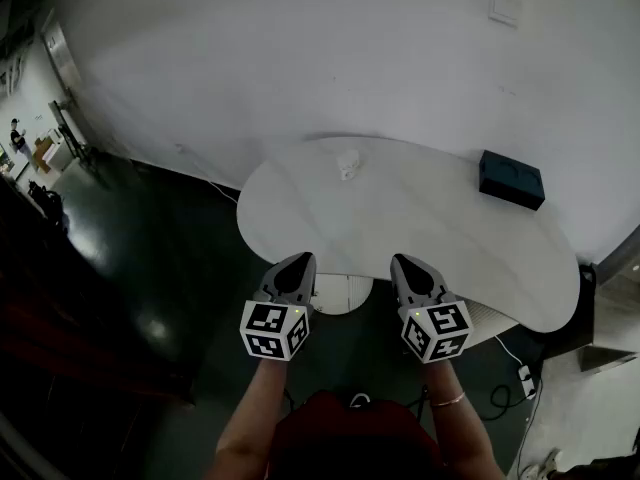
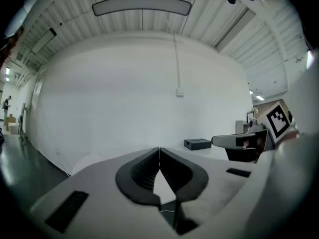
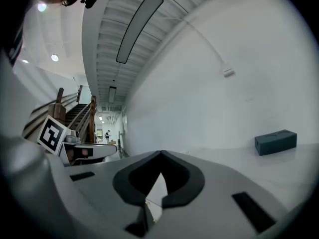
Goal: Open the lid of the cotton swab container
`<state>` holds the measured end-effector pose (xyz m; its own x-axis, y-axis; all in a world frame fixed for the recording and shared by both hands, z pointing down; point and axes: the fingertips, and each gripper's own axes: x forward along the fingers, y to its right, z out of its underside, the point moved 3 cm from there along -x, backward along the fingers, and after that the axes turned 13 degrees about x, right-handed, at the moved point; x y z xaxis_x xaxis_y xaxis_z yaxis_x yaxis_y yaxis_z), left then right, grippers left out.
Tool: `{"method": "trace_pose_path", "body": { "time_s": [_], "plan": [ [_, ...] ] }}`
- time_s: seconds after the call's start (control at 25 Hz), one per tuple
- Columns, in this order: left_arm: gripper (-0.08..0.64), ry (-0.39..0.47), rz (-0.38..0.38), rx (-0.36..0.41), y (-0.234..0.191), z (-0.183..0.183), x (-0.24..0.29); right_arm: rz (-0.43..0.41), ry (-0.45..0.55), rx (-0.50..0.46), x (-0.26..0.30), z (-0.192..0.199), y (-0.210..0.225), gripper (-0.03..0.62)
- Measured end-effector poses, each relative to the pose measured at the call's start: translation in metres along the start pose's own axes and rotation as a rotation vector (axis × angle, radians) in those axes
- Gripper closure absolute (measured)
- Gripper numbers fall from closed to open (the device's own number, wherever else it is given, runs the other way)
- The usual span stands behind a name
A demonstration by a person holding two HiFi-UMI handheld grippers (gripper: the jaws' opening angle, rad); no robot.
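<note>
Left gripper (image 1: 298,264): jaws together, empty, hovering off the table's (image 1: 440,238) near edge. Container (image 1: 348,163): well ahead near the far edge, between both grippers, seemingly equally far from each. Right gripper (image 1: 404,265): jaws together, empty.
</note>
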<state>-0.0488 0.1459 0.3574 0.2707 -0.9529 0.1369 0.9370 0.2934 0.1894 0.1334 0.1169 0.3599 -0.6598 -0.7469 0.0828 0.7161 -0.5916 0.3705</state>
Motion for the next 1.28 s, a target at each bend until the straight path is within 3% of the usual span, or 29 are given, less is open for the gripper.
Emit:
{"method": "trace_pose_path", "body": {
  "time_s": [0.44, 0.76, 1.28],
  "plan": [
    [0.532, 0.001, -0.043, -0.017, 0.003, 0.0, 0.009, -0.032, -0.019, 0.041, 0.0, 0.006, 0.017, 0.577],
    [0.526, -0.01, -0.003, 0.013, -0.001, -0.004, 0.031, -0.055, -0.038, 0.063, 0.01, 0.01, 0.023, 0.577],
    [0.426, -0.03, 0.054, 0.022, -0.032, 0.006, 0.102, 0.0, -0.078, 0.068, 0.062, 0.011, 0.055, 0.577]
  ]
}}
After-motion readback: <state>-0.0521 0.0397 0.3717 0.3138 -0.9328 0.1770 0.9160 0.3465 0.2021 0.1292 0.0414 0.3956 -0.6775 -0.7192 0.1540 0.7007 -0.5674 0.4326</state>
